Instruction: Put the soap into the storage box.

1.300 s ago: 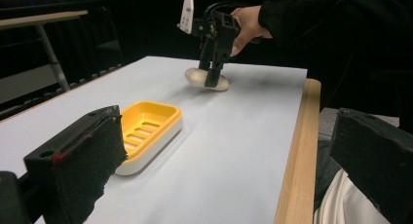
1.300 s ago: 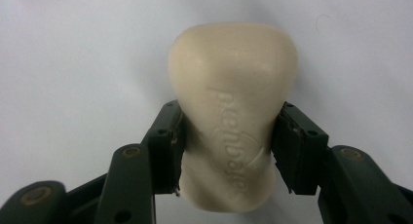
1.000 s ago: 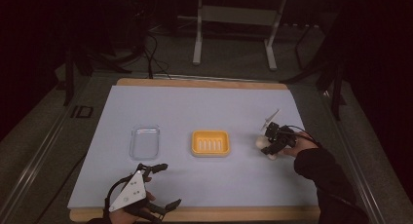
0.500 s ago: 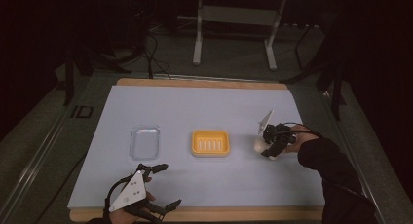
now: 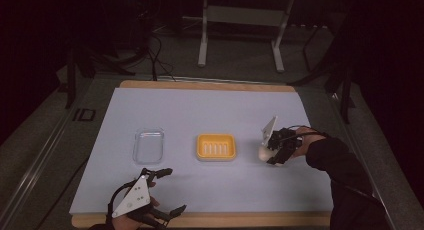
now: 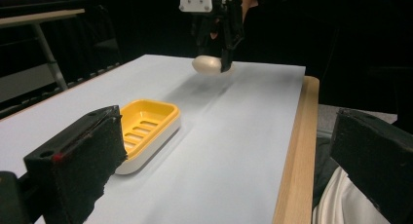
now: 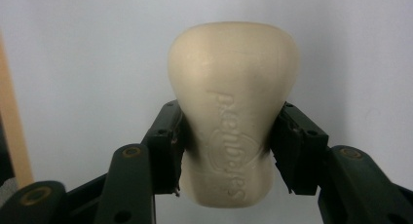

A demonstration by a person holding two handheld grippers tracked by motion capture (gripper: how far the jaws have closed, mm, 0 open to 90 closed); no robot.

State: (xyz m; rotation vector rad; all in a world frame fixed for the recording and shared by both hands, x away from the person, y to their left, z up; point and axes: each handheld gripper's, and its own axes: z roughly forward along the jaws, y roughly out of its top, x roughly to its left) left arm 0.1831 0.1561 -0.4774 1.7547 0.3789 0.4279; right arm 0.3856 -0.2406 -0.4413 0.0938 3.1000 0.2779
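A cream bar of soap (image 7: 233, 107) with raised lettering sits between the pads of my right gripper (image 7: 228, 151), which is shut on its waist. In the high view the right gripper (image 5: 272, 152) holds the soap (image 5: 264, 153) just above the pale mat, right of the yellow soap dish (image 5: 216, 146). From the left gripper view, the soap (image 6: 207, 65) hangs clear of the table beyond the dish (image 6: 146, 126). My left gripper (image 5: 162, 191) stays near the front edge, jaws wide apart and empty.
A clear plastic lid or tray (image 5: 149, 145) lies left of the yellow dish. The pale mat (image 5: 200, 110) covers a wooden board whose edge (image 6: 294, 151) runs along the right in the left gripper view. Table legs (image 5: 202, 30) and cables stand beyond the far edge.
My right gripper has lifted the soap slightly and carried it left toward the yellow dish. The left gripper has stayed where it was.
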